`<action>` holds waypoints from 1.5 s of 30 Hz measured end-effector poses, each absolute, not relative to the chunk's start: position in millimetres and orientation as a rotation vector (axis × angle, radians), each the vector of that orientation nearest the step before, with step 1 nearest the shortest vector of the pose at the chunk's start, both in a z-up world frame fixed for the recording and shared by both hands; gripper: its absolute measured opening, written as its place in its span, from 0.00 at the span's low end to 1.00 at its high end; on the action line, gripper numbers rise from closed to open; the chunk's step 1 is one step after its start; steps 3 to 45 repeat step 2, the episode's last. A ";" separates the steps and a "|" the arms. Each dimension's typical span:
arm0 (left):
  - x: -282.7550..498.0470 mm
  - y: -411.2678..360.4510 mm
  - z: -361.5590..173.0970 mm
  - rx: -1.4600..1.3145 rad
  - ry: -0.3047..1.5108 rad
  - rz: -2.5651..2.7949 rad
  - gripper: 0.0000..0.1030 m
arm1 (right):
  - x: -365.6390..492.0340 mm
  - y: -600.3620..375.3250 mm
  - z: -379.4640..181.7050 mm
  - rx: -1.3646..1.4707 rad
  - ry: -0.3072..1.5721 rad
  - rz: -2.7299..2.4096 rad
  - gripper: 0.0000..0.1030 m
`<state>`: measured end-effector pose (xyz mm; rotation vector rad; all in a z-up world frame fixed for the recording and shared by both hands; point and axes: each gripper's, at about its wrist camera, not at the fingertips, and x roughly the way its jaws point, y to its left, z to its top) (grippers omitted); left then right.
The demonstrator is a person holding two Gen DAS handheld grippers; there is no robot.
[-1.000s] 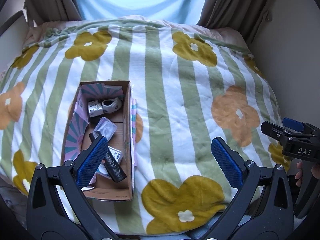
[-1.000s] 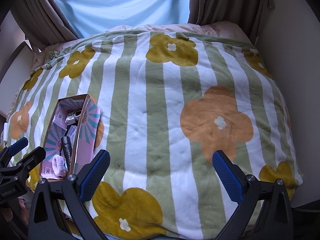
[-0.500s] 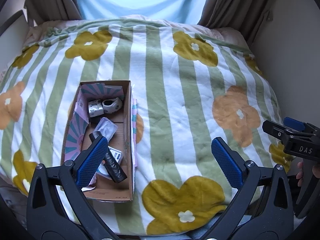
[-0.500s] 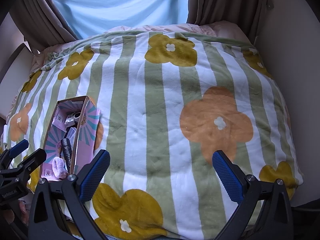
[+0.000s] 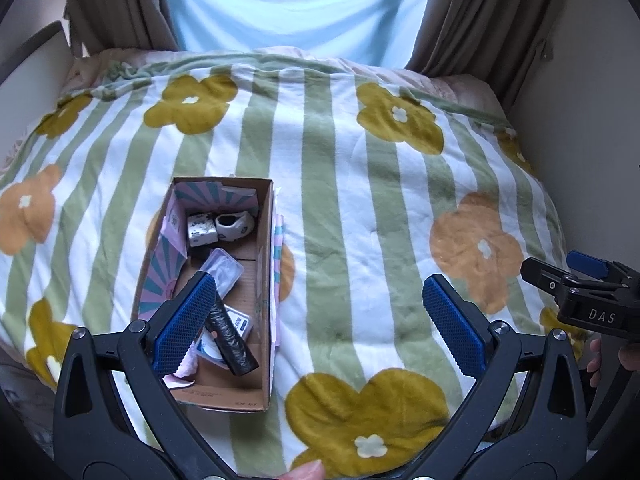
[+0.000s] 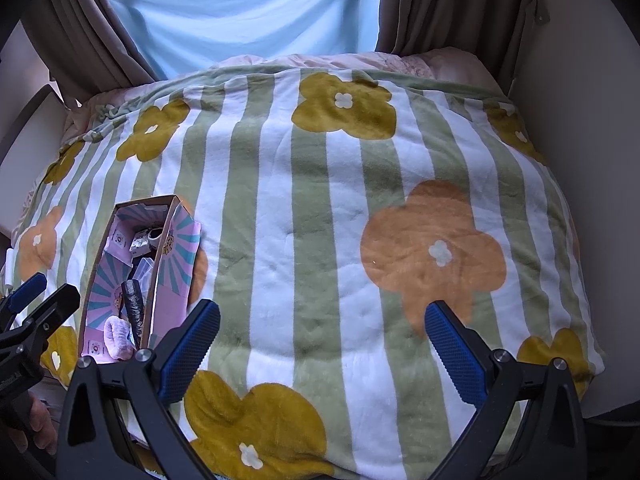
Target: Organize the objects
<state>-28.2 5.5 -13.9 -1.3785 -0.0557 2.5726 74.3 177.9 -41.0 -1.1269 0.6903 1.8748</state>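
Note:
An open cardboard box [image 5: 267, 280] [image 6: 160, 264] lies on the striped flower blanket, at the left in both views. Inside it lie a black roll [image 5: 230, 334] [image 6: 134, 304], a clear plastic case [image 5: 224, 270], a white patterned sock [image 5: 236, 224], a small white packet [image 5: 202, 230] and a pink fluffy item [image 6: 116, 338]. My left gripper [image 5: 320, 320] hangs open above the blanket, its left finger over the box. My right gripper [image 6: 320, 344] is open too, to the right of the box, nothing between its fingers. Each gripper shows at the edge of the other's view.
The blanket [image 5: 360, 208] covers a bed that ends at a wall [image 5: 592, 120] on the right. Brown curtains [image 5: 480, 12] and a pale blue sheet [image 5: 288, 4] hang at the far end. A hand [image 6: 36, 420] holds the left gripper's handle.
Both cameras have shifted only slightly; the box and its contents lie as before, and both grippers stay open.

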 end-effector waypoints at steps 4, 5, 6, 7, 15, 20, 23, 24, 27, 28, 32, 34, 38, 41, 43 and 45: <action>-26.7 5.6 -11.7 -1.359 -0.048 2.588 1.00 | 73.8 177.3 -40.8 -1.128 0.691 1.874 0.99; -26.7 5.6 -11.7 -1.359 -0.048 2.588 1.00 | 73.8 177.3 -40.8 -1.128 0.691 1.874 0.99; -26.7 5.6 -11.7 -1.359 -0.048 2.588 1.00 | 73.8 177.3 -40.8 -1.128 0.691 1.874 0.99; -26.7 5.6 -11.7 -1.359 -0.048 2.588 1.00 | 73.8 177.3 -40.8 -1.128 0.691 1.874 0.99; -26.7 5.6 -11.7 -1.359 -0.048 2.588 1.00 | 73.8 177.3 -40.8 -1.128 0.691 1.874 0.99; -26.7 5.6 -11.7 -1.359 -0.048 2.588 1.00 | 73.8 177.3 -40.8 -1.128 0.691 1.874 0.99; -26.7 5.6 -11.7 -1.359 -0.048 2.588 1.00 | 73.8 177.3 -40.8 -1.128 0.691 1.874 0.99; -26.7 5.6 -11.7 -1.359 -0.048 2.588 1.00 | 73.8 177.3 -40.8 -1.128 0.691 1.874 0.99; -26.7 5.6 -11.7 -1.359 -0.048 2.588 1.00 | 73.8 177.3 -40.8 -1.128 0.691 1.874 0.99; -26.7 5.6 -11.7 -1.359 -0.048 2.588 1.00 | 73.8 177.3 -40.8 -1.128 0.691 1.874 0.99; -26.7 5.6 -11.7 -1.359 -0.048 2.588 1.00 | 73.8 177.3 -40.8 -1.128 0.691 1.874 0.99; -26.7 5.6 -11.7 -1.359 -0.048 2.588 1.00 | 73.8 177.3 -40.8 -1.128 0.691 1.874 0.99; -26.7 5.6 -11.7 -1.359 -0.048 2.588 1.00 | 73.8 177.3 -40.8 -1.128 0.691 1.874 0.99; -26.7 5.6 -11.7 -1.359 -0.048 2.588 1.00 | 73.8 177.3 -40.8 -1.128 0.691 1.874 0.99; -26.7 5.6 -11.7 -1.359 -0.048 2.588 1.00 | 73.8 177.3 -40.8 -1.128 0.691 1.874 0.99; -26.7 5.6 -11.7 -1.359 -0.048 2.588 1.00 | 73.8 177.3 -40.8 -1.128 0.691 1.874 0.99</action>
